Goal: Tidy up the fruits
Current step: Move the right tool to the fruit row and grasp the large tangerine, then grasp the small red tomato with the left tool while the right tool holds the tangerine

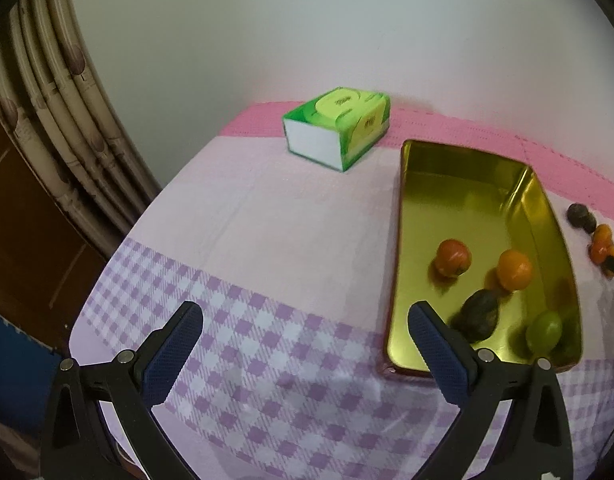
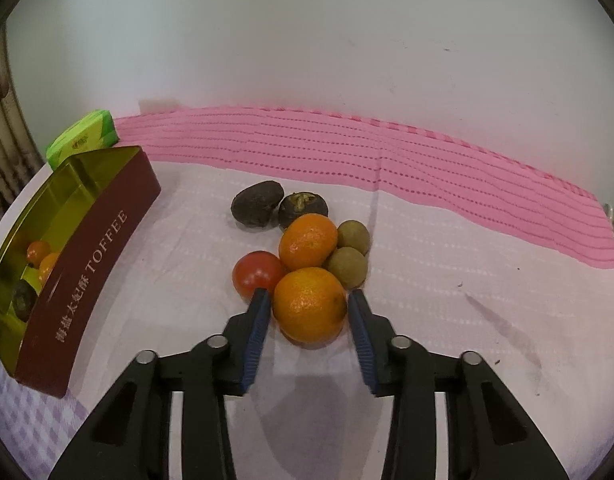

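A gold tin with a maroon outside holds a tomato, an orange, a dark fruit and a green fruit. My left gripper is open and empty over the checked cloth, left of the tin. In the right wrist view a pile of fruit lies on the cloth: two oranges, a tomato, two dark fruits and two brownish-green fruits. My right gripper stands around the near orange, jaws close beside it with slight gaps.
A green tissue box stands at the back of the table near the wall. A pink strip of cloth runs along the wall. A curtain hangs at the left beyond the table edge.
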`<state>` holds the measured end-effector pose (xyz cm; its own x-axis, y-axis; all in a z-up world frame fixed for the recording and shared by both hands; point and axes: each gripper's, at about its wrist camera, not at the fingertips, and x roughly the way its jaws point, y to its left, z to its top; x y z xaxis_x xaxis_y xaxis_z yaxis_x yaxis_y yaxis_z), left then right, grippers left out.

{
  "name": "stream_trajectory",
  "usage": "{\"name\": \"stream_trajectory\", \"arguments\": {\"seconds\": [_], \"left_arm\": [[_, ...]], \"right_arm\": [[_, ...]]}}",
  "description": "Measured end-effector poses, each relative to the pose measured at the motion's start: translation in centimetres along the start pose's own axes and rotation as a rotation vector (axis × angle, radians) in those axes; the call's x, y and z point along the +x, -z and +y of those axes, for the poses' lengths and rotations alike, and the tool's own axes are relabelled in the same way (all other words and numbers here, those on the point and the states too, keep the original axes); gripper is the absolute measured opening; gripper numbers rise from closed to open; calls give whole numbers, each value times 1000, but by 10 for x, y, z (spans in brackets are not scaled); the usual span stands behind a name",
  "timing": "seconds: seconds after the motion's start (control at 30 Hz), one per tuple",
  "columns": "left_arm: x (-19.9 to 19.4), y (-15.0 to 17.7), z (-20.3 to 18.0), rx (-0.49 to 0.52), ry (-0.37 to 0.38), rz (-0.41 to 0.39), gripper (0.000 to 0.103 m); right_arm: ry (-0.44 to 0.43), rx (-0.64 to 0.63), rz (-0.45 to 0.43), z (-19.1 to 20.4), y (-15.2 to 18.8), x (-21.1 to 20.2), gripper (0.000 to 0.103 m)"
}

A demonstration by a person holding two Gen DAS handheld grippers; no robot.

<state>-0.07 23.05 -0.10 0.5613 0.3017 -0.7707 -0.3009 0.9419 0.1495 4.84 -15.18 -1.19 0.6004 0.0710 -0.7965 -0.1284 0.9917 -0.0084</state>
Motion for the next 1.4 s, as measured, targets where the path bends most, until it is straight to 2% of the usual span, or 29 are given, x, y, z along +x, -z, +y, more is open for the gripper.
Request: {"name": "stream_trajectory", "arguments": {"seconds": [0.27, 0.5, 0.7, 0.97, 1.2, 1.33, 1.4], "left_arm": [[-25, -16, -44, 54, 96, -31, 102], [-38, -25, -118, 176, 228, -40, 102], [-44, -27, -178, 262, 297, -44, 102], [-30, -30, -228, 288, 341, 11, 102], [-12, -28, -261, 302, 338, 60, 102], [-2, -26, -275, 297, 349, 88, 100], [2, -24, -283, 295, 359, 94, 95]], "right_arm": [[-17, 7, -22, -14, 14, -15, 38], [32, 34, -42, -46, 21, -26, 38], [55, 56, -27, -76, 26, -24, 38], [42, 23, -18, -85, 27, -15, 38], [36, 29, -28, -89, 29, -9, 37], [45, 28, -33, -91, 28, -7, 37], [67, 20, -30, -96, 27, -6, 37]]}}
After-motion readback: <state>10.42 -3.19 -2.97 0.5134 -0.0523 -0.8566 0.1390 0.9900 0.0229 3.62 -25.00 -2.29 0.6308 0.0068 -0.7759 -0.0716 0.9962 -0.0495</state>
